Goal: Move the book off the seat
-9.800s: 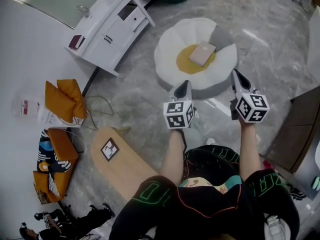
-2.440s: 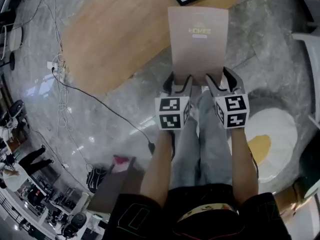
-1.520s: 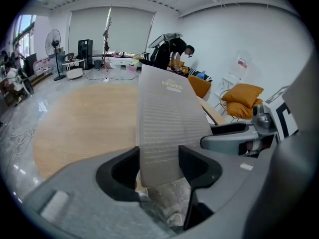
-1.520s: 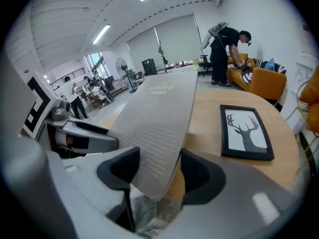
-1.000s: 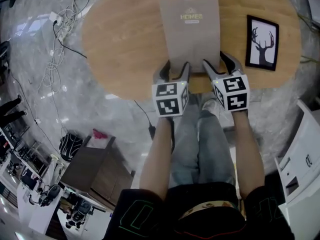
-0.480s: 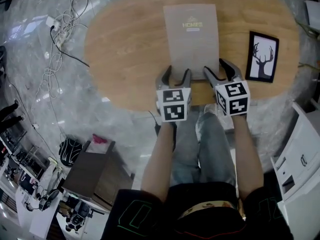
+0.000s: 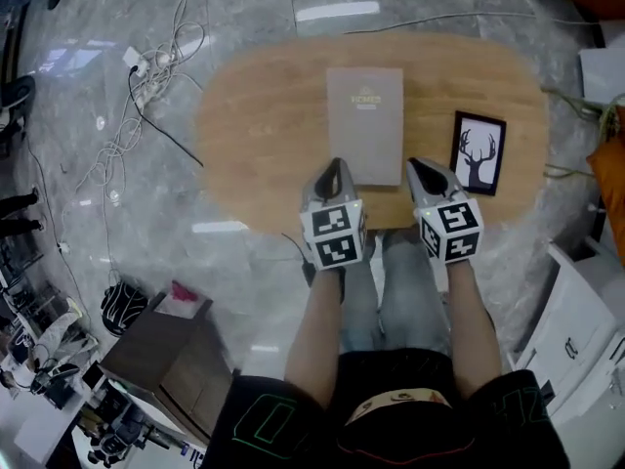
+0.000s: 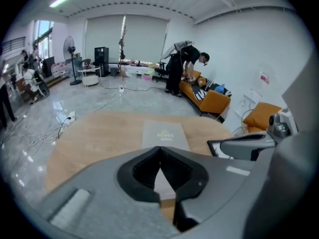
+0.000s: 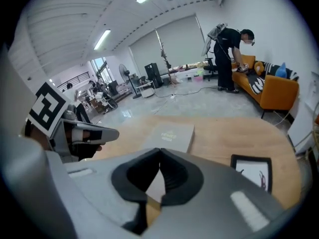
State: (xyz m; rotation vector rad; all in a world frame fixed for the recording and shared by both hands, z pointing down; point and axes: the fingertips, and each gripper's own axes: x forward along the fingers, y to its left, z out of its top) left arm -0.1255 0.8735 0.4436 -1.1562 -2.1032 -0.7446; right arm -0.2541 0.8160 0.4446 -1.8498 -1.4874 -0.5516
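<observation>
The grey book (image 7: 365,125) lies flat on the oval wooden table (image 7: 254,135), cover up, held by nothing. My left gripper (image 7: 333,164) is shut with nothing between its jaws, and its tip hovers at the book's near left corner. My right gripper (image 7: 418,166) is also shut and empty, just right of the book's near edge. In the left gripper view the book (image 8: 164,133) shows beyond the closed jaw tips (image 8: 160,148). The right gripper view has the book (image 9: 172,133) ahead of its closed tips (image 9: 160,151).
A framed deer picture (image 7: 479,152) lies on the table right of the book. Cables and a power strip (image 7: 137,66) trail over the marble floor at left. A white cabinet (image 7: 576,330) stands at right and a dark cabinet (image 7: 166,360) at lower left. A person (image 8: 184,66) bends over an orange sofa (image 8: 212,96).
Both grippers went from open to shut and drew back a little from the book's near edge. The book stays on the table, now seen from farther off.
</observation>
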